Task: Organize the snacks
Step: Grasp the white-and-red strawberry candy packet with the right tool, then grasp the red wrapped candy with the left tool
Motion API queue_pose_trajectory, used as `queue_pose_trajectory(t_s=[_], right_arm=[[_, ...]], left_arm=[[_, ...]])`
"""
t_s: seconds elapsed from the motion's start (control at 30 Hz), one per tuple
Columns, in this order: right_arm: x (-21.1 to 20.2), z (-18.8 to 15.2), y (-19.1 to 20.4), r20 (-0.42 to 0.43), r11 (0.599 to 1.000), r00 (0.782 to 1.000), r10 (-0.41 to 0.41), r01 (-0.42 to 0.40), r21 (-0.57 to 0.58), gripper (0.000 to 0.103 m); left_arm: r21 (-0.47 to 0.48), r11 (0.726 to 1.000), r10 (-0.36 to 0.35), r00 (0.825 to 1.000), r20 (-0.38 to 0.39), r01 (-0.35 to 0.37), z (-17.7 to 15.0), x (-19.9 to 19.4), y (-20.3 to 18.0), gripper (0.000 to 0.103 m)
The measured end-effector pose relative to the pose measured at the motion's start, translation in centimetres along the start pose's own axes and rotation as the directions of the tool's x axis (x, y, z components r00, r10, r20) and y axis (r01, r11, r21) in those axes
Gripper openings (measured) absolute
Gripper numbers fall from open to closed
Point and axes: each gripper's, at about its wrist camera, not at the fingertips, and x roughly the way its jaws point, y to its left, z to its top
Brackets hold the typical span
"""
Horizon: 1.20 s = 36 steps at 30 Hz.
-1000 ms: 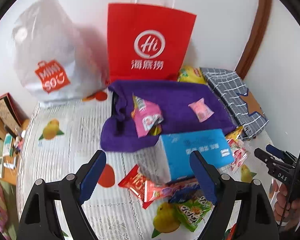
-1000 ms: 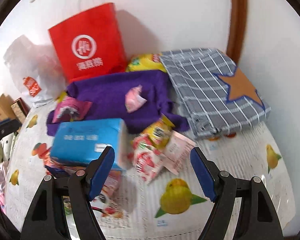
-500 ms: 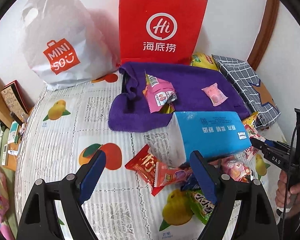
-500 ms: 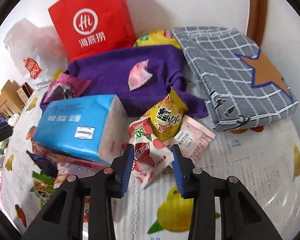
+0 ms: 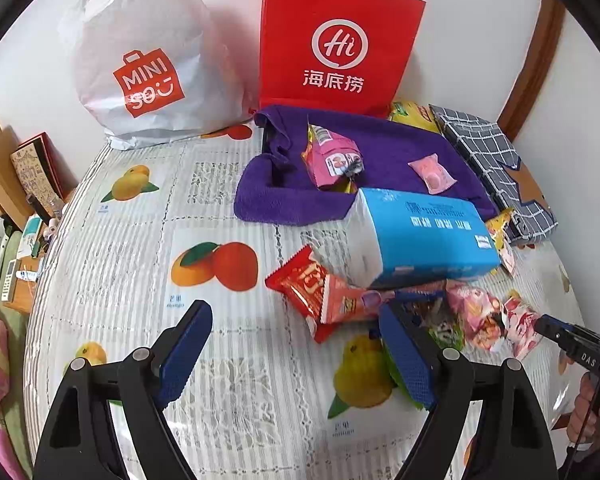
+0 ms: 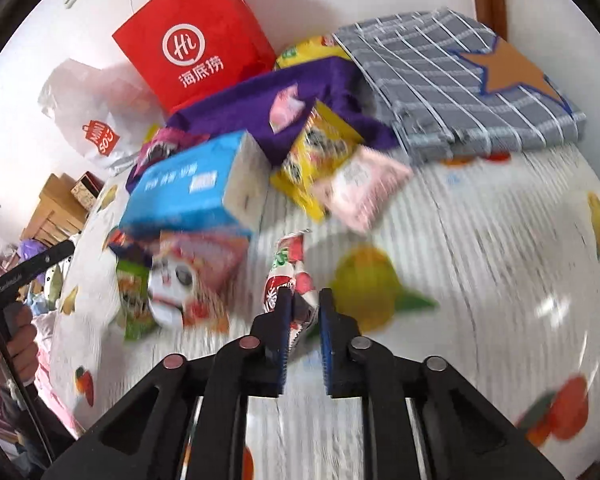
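My right gripper [image 6: 305, 300] is shut on a red and white snack packet [image 6: 290, 276] and holds it just above the tablecloth; it also shows in the left wrist view [image 5: 520, 322]. My left gripper [image 5: 296, 334] is open and empty above the cloth, in front of a red snack packet [image 5: 312, 284]. A blue tissue pack [image 5: 416, 236] lies on several snack packets. A pink packet [image 5: 332, 156] and a small pink sweet [image 5: 432, 172] lie on a purple towel [image 5: 276, 196]. A yellow packet [image 6: 316, 156] and a pale pink packet [image 6: 364, 184] lie beside the tissue pack.
A red paper bag [image 5: 336, 40] and a white plastic bag [image 5: 140, 56] stand against the wall at the back. A folded grey checked cloth [image 6: 460, 76] lies at the back right. The fruit-print tablecloth [image 5: 140, 240] ends on the left near boxes [image 5: 20, 172].
My right gripper has closed on the red and white packet and pulled it back from the pile. My left gripper has drawn back and stays open.
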Motion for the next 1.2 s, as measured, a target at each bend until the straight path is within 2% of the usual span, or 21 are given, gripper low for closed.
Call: queue_pose_trajectory(t_s=[0.03,0.07,0.1,0.13,0.2,0.33,0.43,0.53,0.6,0.97,1.1,1.2], right_arm=[[-0.2,-0.3,0.0,0.001,0.999,0.999,-0.033,0.033,-0.013,0.040],[-0.6,-0.5,0.0,0.010,0.998,0.998,-0.058,0.058,-0.023,0.056],[-1.1,-0.6,0.0,0.041,0.998,0.997,-0.062,0.063,-0.029,0.062],[-1.5,-0.6,0.0,0.063,0.998,0.997,-0.050,0.052,-0.031,0.064],[-1.5,-0.5,0.3,0.078,0.999,0.997,-0.013,0.016,-0.031,0.072],[0.3,0.2,1.1,0.047,0.999,0.999,-0.020,0.022,-0.050,0.072],[2.5,0.2,2.0,-0.003,0.993,0.998,-0.065,0.064,-0.103,0.072],[3.9,-0.1,2.3,-0.032,0.983,0.995,-0.099,0.093,-0.157,0.063],[4.2,-0.3,2.6,-0.010,0.969,0.991,-0.134,0.129,-0.211,0.060],[4.2,-0.2,1.5,0.021,0.961,0.997,-0.079,0.082,-0.265,0.059],[4.3,0.2,1.1,0.029,0.963,0.996,-0.081,0.086,-0.256,0.059],[4.4,0.4,0.8,0.032,0.964,0.996,-0.080,0.086,-0.252,0.059]], left_arm=[[0.002,1.000,-0.001,1.000,0.001,0.001,-0.2,-0.1,-0.1,0.085],[0.003,1.000,-0.002,1.000,0.002,0.002,-0.3,-0.3,-0.2,0.085],[0.002,1.000,-0.004,1.000,0.002,0.004,-0.4,-0.4,-0.2,0.085],[0.001,1.000,-0.005,1.000,0.003,0.005,-0.5,-0.4,-0.3,0.085],[-0.002,1.000,-0.005,1.000,0.004,0.005,-0.7,-0.6,-0.5,0.085],[-0.005,1.000,0.000,1.000,0.003,0.000,-1.1,-0.8,-0.8,0.085],[-0.014,1.000,0.017,1.000,0.000,-0.017,-1.4,-0.8,-0.8,0.085],[-0.039,0.998,0.045,0.999,-0.012,-0.045,-1.6,-0.5,-0.5,0.085],[-0.064,0.996,0.058,0.998,-0.023,-0.060,-1.7,-0.2,-0.2,0.085],[-0.139,0.985,0.093,0.994,-0.058,-0.100,-1.7,1.8,-0.6,0.083],[-0.172,0.979,0.100,0.993,-0.062,-0.109,-0.8,2.7,-0.4,0.083],[-0.163,0.980,0.105,0.992,-0.069,-0.115,0.2,3.9,-0.4,0.083]])
